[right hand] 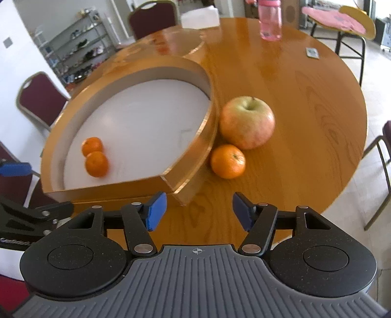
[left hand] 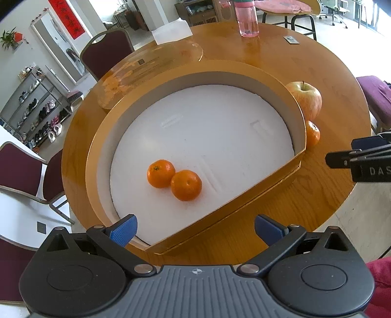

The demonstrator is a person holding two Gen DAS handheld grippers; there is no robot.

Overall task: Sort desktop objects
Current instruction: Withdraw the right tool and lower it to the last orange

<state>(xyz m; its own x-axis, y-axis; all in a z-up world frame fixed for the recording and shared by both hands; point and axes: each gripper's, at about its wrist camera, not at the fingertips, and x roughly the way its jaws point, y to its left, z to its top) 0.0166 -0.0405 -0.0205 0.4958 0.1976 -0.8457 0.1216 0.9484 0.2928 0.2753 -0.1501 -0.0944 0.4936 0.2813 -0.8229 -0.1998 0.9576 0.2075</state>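
Two small, round tangerines [left hand: 174, 180] with glossy, dimpled orange skin lie touching each other on the matte white floor of a semicircular gold box [left hand: 268, 179], ahead of the left claw [left hand: 195, 231] and slightly to its left. The box has a curved wall, a straight front edge and a smooth, metallic card finish. A third tangerine [right hand: 228, 161] sits on the worktop [right hand: 305, 102] just outside the box's corner, ahead of the right claw [right hand: 199, 211] and a little to its right, touching a large, round apple [right hand: 246, 122] with blushed yellow-pink skin just beyond it. The worktop is round, varnished wood with visible grain. Both claws are released, their ribbed blue pads [right hand: 156, 211] standing apart with nothing between them; the left one's spread wider than the right's. Farther beyond, a translucent pink bottle [right hand: 270, 20] stands upright, with a flat gold lid [left hand: 151, 71] lying behind the box.
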